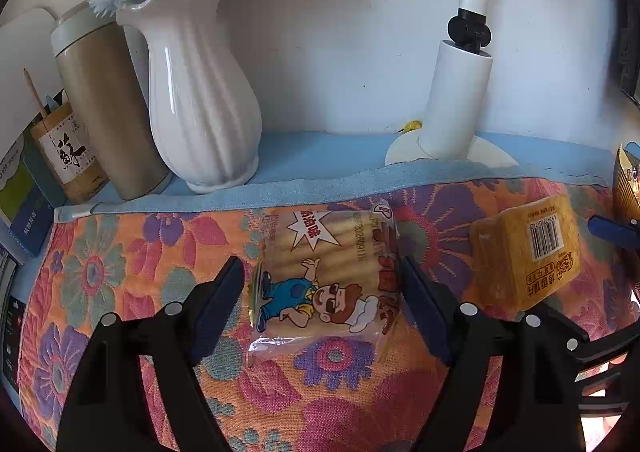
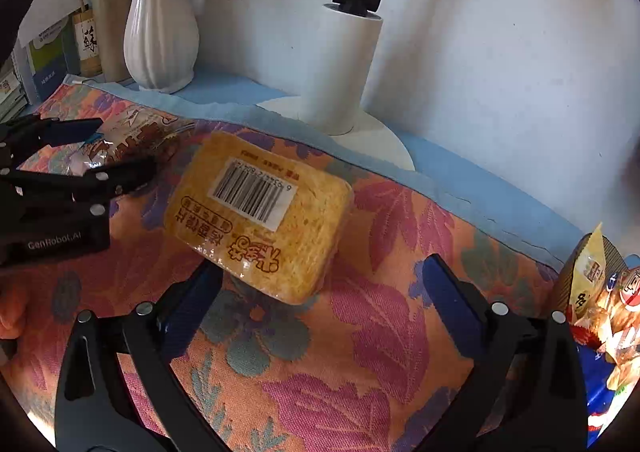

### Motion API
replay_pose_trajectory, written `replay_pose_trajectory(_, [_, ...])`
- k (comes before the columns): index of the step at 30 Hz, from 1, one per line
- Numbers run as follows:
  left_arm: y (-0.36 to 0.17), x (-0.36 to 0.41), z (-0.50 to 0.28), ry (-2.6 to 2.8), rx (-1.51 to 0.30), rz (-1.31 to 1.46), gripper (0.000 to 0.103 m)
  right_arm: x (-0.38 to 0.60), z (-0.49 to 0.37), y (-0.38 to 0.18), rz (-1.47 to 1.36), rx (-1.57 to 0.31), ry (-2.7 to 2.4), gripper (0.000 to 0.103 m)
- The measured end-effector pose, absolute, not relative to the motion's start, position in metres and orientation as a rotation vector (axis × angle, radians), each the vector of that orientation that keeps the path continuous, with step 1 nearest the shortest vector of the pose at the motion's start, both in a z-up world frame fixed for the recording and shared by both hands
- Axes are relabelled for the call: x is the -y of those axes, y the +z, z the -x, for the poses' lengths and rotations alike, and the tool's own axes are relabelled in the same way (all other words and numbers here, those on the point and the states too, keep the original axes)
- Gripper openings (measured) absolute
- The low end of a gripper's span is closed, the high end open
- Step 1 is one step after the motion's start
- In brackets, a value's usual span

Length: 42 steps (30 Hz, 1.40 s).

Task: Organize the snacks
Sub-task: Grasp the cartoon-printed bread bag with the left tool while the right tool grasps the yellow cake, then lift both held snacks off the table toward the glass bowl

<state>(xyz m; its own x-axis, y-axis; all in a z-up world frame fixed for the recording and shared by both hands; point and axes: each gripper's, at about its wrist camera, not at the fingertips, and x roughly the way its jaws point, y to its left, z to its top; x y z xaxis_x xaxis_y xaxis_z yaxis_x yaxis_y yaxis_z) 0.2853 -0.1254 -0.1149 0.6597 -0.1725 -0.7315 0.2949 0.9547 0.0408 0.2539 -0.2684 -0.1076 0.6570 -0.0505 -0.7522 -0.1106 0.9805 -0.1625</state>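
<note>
The cartoon-printed snack bag (image 1: pixel 324 272) lies on the floral cloth (image 1: pixel 120 272) of the table, between the left gripper (image 1: pixel 322 280)'s jaws; whether the pads press it, I cannot tell. Further right, the yellow toast pack (image 2: pixel 260 215) sits just beyond the right gripper (image 2: pixel 320 284)'s wide, empty jaws.

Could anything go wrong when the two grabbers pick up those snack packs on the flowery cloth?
Maybe. The left gripper straddles the cartoon snack bag, whose plastic looks slippery, so it might slide out or get squashed. The right gripper stands open around only one corner of the yellow barcode pack, so closing there could twist or push it aside. A wide swing could also bump the white vase.
</note>
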Motion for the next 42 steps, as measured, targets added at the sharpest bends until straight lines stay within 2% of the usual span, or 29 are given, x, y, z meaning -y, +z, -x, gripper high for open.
replay_pose_trajectory(6, [-0.121,0.127,-0.296,-0.348,-0.884,-0.138,0.078,0.258,-0.273,-0.100,0.230,-0.799,0.157,0.100])
replay_pose_trajectory(7, [-0.121,0.123,-0.299,-0.365,-0.897,-0.099,0.079,0.261,-0.277,-0.102,0.206,-0.817,0.167,0.097])
replay_pose_trajectory(8, [-0.121,0.118,-0.302,-0.380,-0.908,-0.062,0.081,0.262,-0.280,-0.106,0.189,-0.848,0.176,0.090])
replay_pose_trajectory(9, [-0.121,0.115,-0.305,-0.387,-0.920,-0.037,0.082,0.262,-0.281,-0.110,0.183,-0.876,0.184,0.070])
replay_pose_trajectory(10, [-0.123,0.113,-0.308,-0.386,-0.940,-0.020,0.081,0.259,-0.278,-0.110,0.204,-0.871,0.168,0.061])
replay_pose_trajectory(12, [-0.122,0.113,-0.309,-0.387,-0.939,-0.015,0.077,0.254,-0.267,-0.107,0.239,-0.847,0.136,0.059])
replay_pose_trajectory(15, [-0.121,0.122,-0.303,-0.354,-0.918,-0.081,0.067,0.256,-0.250,-0.107,0.188,-0.877,0.104,0.058])
replay_pose_trajectory(19, [-0.112,0.121,-0.284,-0.386,-0.830,-0.108,0.066,0.278,-0.197,-0.100,-0.018,-0.938,0.108,0.057])
replay_pose_trajectory(21, [-0.106,0.121,-0.268,-0.435,-0.858,-0.106,0.066,0.287,-0.161,-0.099,-0.111,-0.981,0.103,0.056])
replay_pose_trajectory(24, [-0.094,0.120,-0.218,-0.516,-0.870,-0.154,0.066,0.296,-0.109,-0.106,-0.261,-1.069,0.096,0.056])
replay_pose_trajectory(26, [-0.090,0.112,-0.176,-0.551,-0.868,-0.204,0.067,0.296,-0.075,-0.105,-0.335,-1.065,0.102,0.056])
replay_pose_trajectory(32, [-0.093,0.081,-0.081,-0.593,-0.870,-0.301,0.067,0.273,-0.011,-0.110,-0.237,-1.037,-0.004,0.058])
replay_pose_trajectory(38, [-0.103,0.080,-0.058,-0.576,-0.844,-0.309,0.069,0.265,0.015,-0.110,-0.251,-1.014,-0.048,0.068])
replay_pose_trajectory(40, [-0.108,0.070,-0.060,-0.591,-0.890,-0.253,0.072,0.270,0.023,-0.112,-0.302,-1.010,-0.033,0.078])
replay_pose_trajectory(42, [-0.117,0.062,-0.065,-0.588,-0.926,-0.198,0.081,0.273,0.025,-0.112,-0.338,-1.003,-0.032,0.079])
